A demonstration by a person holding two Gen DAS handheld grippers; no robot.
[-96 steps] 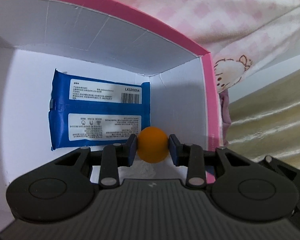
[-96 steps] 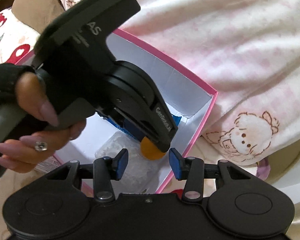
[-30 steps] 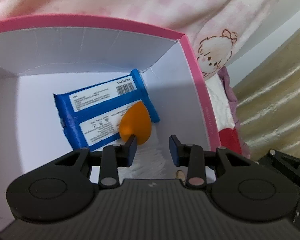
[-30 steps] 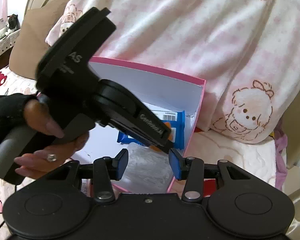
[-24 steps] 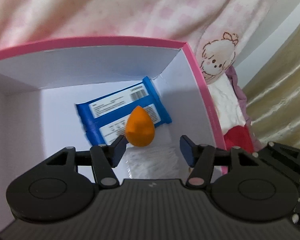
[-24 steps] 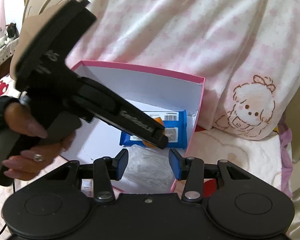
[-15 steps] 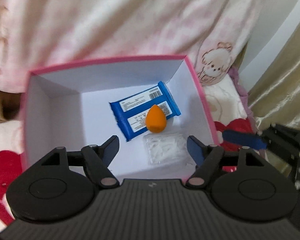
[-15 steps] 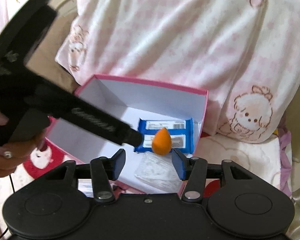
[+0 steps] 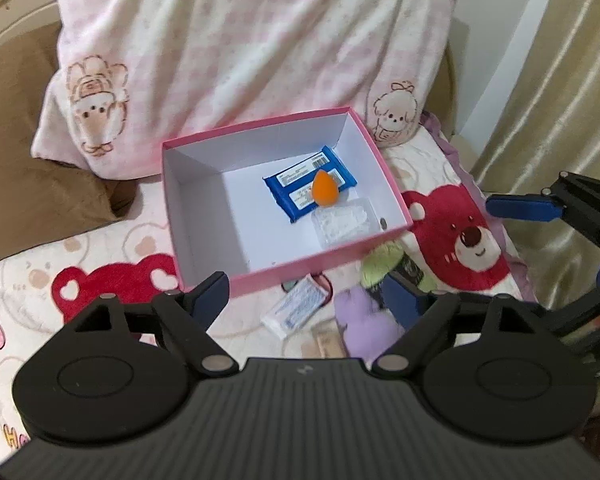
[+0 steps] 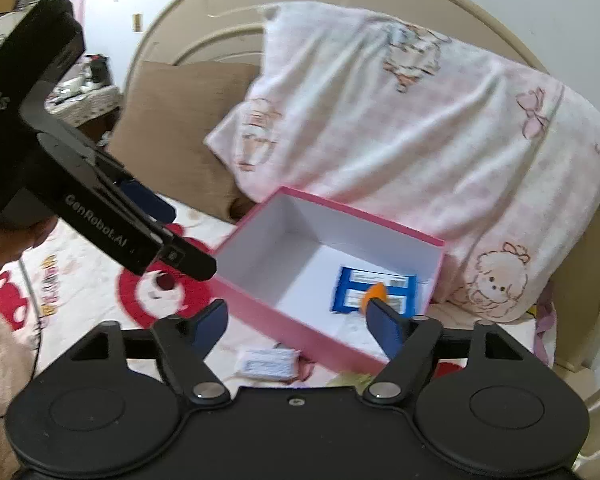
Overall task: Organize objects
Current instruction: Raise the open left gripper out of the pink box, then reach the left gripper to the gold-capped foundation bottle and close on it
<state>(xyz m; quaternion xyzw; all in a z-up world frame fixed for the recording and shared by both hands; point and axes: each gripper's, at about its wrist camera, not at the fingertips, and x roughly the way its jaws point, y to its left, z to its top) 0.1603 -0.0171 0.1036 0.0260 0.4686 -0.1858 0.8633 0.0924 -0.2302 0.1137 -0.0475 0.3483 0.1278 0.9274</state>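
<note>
A pink box with a white inside stands on the bed; it also shows in the right wrist view. In it lie a blue wipes pack, an orange teardrop sponge on top of the pack, and a clear plastic packet. The sponge and the pack also show in the right wrist view. My left gripper is open and empty, held well above and in front of the box. My right gripper is open and empty, in front of the box.
On the bedsheet in front of the box lie a small white packet, a purple plush thing and a green thing. A pink patterned pillow and a brown pillow lean behind the box. A curtain hangs at the right.
My left gripper let go of the orange sponge onto the blue pack, opened wide and pulled back up out of the box. My right gripper also opened wider and drew back.
</note>
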